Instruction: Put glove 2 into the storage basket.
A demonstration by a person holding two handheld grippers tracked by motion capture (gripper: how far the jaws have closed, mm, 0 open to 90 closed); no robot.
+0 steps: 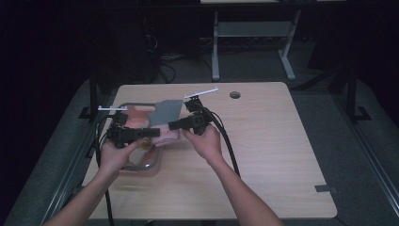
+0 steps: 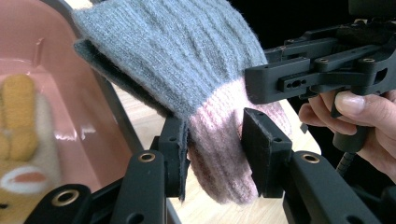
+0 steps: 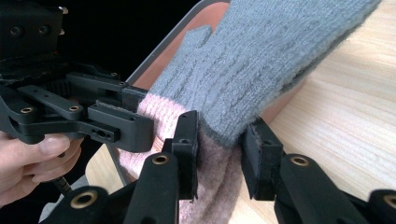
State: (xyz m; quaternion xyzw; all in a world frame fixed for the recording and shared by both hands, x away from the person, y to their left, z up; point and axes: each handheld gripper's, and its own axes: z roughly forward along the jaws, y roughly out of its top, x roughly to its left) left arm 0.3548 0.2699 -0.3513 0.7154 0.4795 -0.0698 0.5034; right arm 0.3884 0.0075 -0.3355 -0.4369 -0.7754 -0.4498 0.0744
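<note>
Holding a grey-and-pink knitted glove (image 1: 167, 117) between two grippers above the pink tray (image 1: 141, 165).

Left gripper (image 2: 212, 140) clamps the glove's pink cuff; right gripper (image 3: 219, 144) pinches it where grey meets pink, both jaws narrow on the knit. Glove hangs over the tray's right rim, and a yellow plush toy (image 2: 16, 135) lies inside the tray.

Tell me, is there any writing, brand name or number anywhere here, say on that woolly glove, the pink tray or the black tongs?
None: no readable word, number or sign.
Glove: plain grey and pink knit, no label.
Pink tray: bare plastic.
Left tongs and right tongs: black parts, no markings.
Tan patch on the table edge: too small to read.
</note>
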